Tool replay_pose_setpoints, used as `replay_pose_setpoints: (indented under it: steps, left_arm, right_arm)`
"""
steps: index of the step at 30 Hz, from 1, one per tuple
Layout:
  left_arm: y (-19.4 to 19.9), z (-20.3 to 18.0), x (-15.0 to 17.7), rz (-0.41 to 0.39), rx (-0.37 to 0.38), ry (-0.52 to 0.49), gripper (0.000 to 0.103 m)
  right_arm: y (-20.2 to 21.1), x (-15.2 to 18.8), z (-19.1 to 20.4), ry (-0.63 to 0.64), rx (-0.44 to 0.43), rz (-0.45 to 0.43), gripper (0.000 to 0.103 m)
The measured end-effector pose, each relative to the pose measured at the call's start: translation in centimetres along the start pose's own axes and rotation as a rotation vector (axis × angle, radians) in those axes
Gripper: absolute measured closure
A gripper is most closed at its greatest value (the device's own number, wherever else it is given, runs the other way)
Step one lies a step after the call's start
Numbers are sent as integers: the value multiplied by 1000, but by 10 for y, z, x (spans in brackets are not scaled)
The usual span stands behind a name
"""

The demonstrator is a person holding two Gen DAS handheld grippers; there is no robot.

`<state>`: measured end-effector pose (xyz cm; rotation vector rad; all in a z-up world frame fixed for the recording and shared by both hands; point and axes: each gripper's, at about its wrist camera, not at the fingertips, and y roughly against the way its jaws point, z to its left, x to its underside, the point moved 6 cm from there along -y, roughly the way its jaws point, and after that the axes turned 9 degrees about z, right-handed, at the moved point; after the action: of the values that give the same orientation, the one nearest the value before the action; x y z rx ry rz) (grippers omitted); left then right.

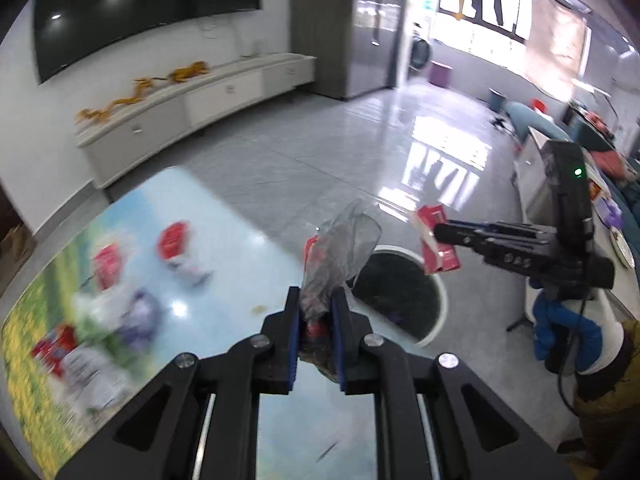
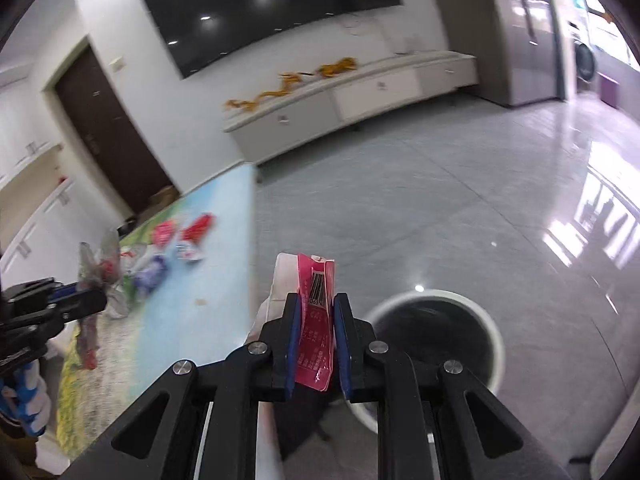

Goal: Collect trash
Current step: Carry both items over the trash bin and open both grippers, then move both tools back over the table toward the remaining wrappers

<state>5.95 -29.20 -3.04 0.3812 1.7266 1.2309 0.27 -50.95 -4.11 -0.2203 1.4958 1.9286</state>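
Observation:
My left gripper (image 1: 315, 300) is shut on a crumpled clear plastic wrapper (image 1: 338, 252) with red print, held above the table's right edge. My right gripper (image 2: 316, 304) is shut on a red and white snack packet (image 2: 318, 320) with a barcode. In the left wrist view the right gripper (image 1: 434, 234) holds that packet (image 1: 436, 240) over the round white-rimmed trash bin (image 1: 434, 330) on the floor. The bin (image 2: 494, 328) also shows in the right wrist view, below and right of the fingers. Several more wrappers (image 1: 172, 240) lie on the table (image 1: 224, 208).
The table (image 2: 224, 248) has a landscape-print top. Red, white and purple wrappers (image 2: 188, 240) lie at its far side. A low white TV cabinet (image 1: 200, 100) stands along the wall. Glossy grey floor (image 1: 320, 152) lies beyond. A white counter (image 1: 536, 184) stands at right.

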Motion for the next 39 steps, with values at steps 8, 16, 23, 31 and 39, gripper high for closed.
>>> replay_pose_setpoints:
  steps: [8, 16, 23, 31, 39]
  left_arm:
    - [-82, -54, -56, 71, 131, 42, 81]
    - [-86, -63, -68, 47, 164, 35, 56]
    - [-39, -34, -53, -55, 58, 32, 56]
    - [38, 7, -13, -202, -152, 41, 56]
    - [95, 45, 41, -289, -326, 123, 56]
  right_arm:
    - [-28, 5, -87, -139, 86, 62, 81]
    - [-42, 8, -110, -170, 139, 97, 55]
    - [-27, 3, -79, -133, 128, 68, 55]
    - [20, -13, 1, 11, 87, -33, 54]
    - [63, -17, 88, 174, 53, -118, 46]
